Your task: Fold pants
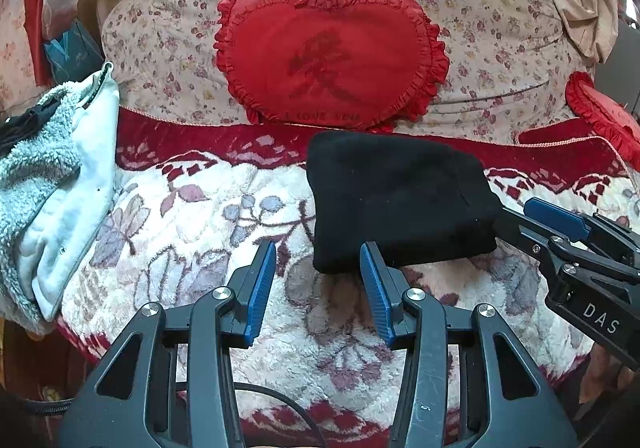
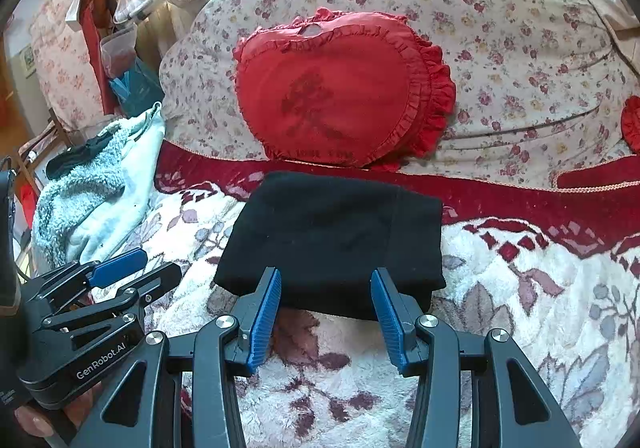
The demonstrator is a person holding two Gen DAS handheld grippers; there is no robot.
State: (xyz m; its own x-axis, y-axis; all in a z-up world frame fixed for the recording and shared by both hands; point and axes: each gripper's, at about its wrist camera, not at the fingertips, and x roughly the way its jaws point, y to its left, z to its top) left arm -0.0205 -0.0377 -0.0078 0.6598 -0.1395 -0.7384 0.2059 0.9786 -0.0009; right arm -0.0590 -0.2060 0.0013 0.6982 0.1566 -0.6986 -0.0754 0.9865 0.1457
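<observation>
Sofa or bed surface, draped in a plush floral blanket (image 1: 192, 232), cream with mauve leaves and a dark red border along the far edge. Behind it, a large cushion in pale fabric (image 1: 500, 36) printed with small roses, filling most of the background. Leaning against that, a red heart-shaped pillow (image 1: 328, 48) with a ruffled edge and a dark character printed at its centre; part of a second red ruffled pillow (image 1: 600, 112) at the far right edge. On the left, a heap of light blue fleecy clothing (image 1: 52, 184), crumpled, resting on the blanket's left side.

In the middle of the blanket, black pants (image 1: 396, 200), folded into a compact, roughly rectangular bundle, lying flat just in front of the red border and below the heart pillow. Same bundle centred in the right wrist view (image 2: 336, 240), near edge facing the camera.

Left gripper (image 1: 318, 280), blue-padded fingers spread wide, holding nothing, right finger tip just at the bundle's near left corner. Right gripper (image 2: 326, 306), fingers likewise spread wide and empty, tips at the bundle's near edge. Right gripper also seen from the side in the left view, beside the bundle's right edge.
</observation>
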